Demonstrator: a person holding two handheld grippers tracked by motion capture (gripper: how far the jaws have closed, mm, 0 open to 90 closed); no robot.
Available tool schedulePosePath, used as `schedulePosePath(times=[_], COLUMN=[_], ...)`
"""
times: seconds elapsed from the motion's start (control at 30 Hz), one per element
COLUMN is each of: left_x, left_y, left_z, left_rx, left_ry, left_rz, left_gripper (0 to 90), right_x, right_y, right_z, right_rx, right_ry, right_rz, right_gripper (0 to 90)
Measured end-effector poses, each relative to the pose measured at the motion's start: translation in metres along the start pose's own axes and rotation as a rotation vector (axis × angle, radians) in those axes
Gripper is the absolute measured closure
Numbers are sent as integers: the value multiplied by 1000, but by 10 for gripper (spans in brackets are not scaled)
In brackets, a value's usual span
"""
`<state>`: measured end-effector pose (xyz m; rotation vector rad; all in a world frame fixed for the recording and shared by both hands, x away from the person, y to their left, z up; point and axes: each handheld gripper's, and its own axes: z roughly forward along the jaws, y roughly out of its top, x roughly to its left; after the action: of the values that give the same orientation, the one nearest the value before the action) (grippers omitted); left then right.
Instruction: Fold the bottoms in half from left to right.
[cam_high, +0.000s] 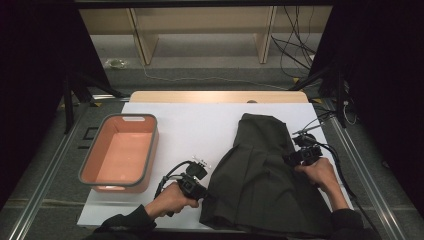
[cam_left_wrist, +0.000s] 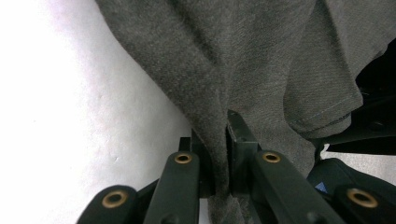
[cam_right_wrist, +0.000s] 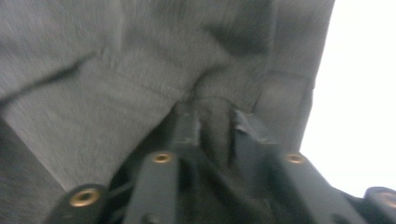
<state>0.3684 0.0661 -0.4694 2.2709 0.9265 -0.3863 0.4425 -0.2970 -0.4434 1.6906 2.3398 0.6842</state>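
**Observer:** Report the layout, largest item first.

**Operator:** I take the dark grey garment (cam_high: 260, 175) as my landmark. It lies on the white table cover (cam_high: 200, 125), rumpled, with its near hem at my edge of the table. To the garment's left, well apart, stands the salmon-coloured bin (cam_high: 120, 152), nothing in it. My left gripper (cam_high: 200, 192) sits at the garment's left edge; my right gripper (cam_high: 299, 150) sits at its right edge, farther up.

**Observer:** Grip status?

**Operator:** In the left gripper view the jaws are nearly together, pinching a narrow fold of cloth (cam_left_wrist: 219, 140). In the right gripper view the jaws stand a little wider, with a bunched ridge of cloth (cam_right_wrist: 212, 126) between the pads. That view is blurred, but the pads appear to press on it.

**Observer:** Failure modes from here?

**Operator:** In my judgement there are three:
1. The right pinch is shallow. A fast lift could pull the cloth free.
2. Each pinch may hold more than one layer, so the garment could rise bunched rather than flat.
3. An uneven pull would skew the garment toward one side.
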Motion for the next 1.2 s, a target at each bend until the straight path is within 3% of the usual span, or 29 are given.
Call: schedulePosePath(times=[0.17, 0.33, 0.43, 0.53, 0.6, 0.63, 0.67, 0.7, 0.87, 0.9, 1.07, 1.2], left_x=[-1, 0, 0, 0, 0, -1, -1, -1, -4, -8, -18, -24], left_y=[1, 1, 2, 2, 2, 2, 2, 2, 3, 3, 6, 7], left_z=[-1, -2, -3, -3, -3, -3, -3, -3, -4, -3, 2, 9], left_rx=[-6, -6, -3, -3, -5, -6, -8, -7, -20, -27, -45, -38], left_ry=[-2, -1, -4, -4, -4, -5, -6, -10, -25, -32, -47, -53], left_rz=[-6, 0, 0, 2, 3, 3, 3, 3, 9, 20, 39, 45], left_gripper=[803, 800, 800, 799, 798, 798, 799, 801, 843, 851, 867, 868], right_x=[-8, -10, -11, -9, -8, -7, -6, -5, -6, -7, -8, -8], right_y=[13, 29, 38, 45, 48, 50, 51, 53, 62, 68, 81, 83], right_z=[-11, -13, -9, -3, 0, 1, 2, 1, -10, -17, -30, -29], right_rx=[-95, -132, -134, -124, -116, -115, -115, -120, -180, -201, -233, -232], right_ry=[11, 16, 12, -4, -8, -16, -22, -39, -93, -132, -195, -215], right_rz=[41, 51, 55, 56, 44, 33, 30, 22, 24, 16, 18, 21], right_gripper=[535, 455, 457, 528, 655, 655, 808, 872, 895, 896, 898, 897])
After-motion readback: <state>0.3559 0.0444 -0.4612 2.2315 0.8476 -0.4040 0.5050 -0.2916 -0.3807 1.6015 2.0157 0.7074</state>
